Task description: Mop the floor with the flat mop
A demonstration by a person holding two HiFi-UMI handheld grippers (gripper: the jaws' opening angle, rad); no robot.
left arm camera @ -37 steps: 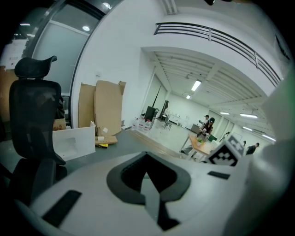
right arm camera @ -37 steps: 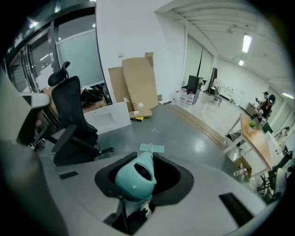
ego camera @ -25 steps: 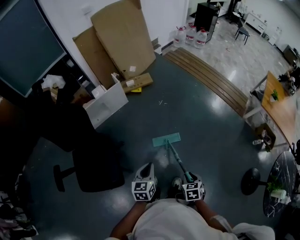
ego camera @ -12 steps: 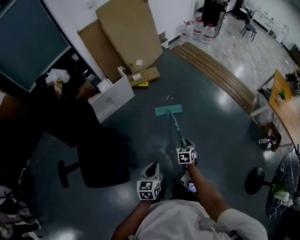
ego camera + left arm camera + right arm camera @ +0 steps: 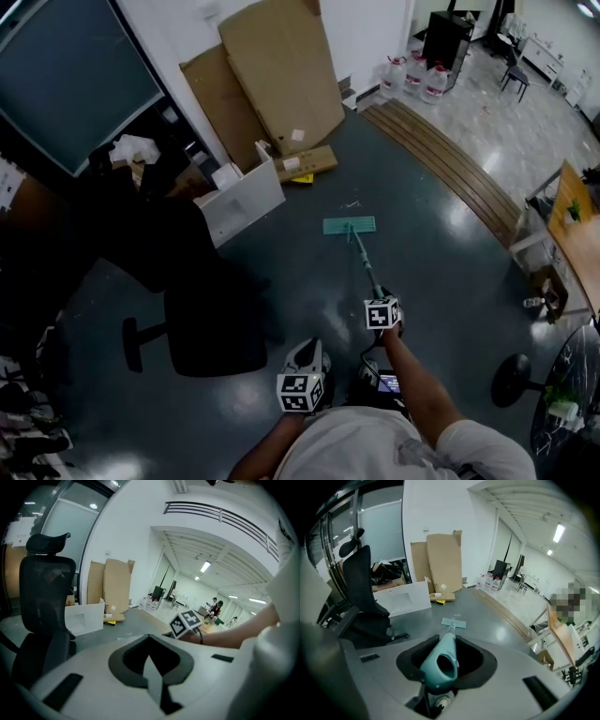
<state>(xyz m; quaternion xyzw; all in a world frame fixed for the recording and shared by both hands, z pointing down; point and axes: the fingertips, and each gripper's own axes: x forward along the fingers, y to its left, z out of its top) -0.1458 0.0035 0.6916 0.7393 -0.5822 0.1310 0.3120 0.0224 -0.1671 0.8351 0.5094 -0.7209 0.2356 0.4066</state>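
Right gripper (image 5: 381,305) clamped on the teal grip of the flat mop (image 5: 362,260); that arm reaches forward. Mop head (image 5: 349,225) lies flat on the dark floor (image 5: 431,262), ahead of the person. Left gripper (image 5: 305,361): jaws together, nothing between them, held close by the torso.

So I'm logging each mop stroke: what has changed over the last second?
The right gripper, shut on the mop handle, has reached forward from the person's torso, pushing the mop head farther out across the floor. The left gripper stays by the torso, jaws together, holding nothing; the right's grip is unchanged.
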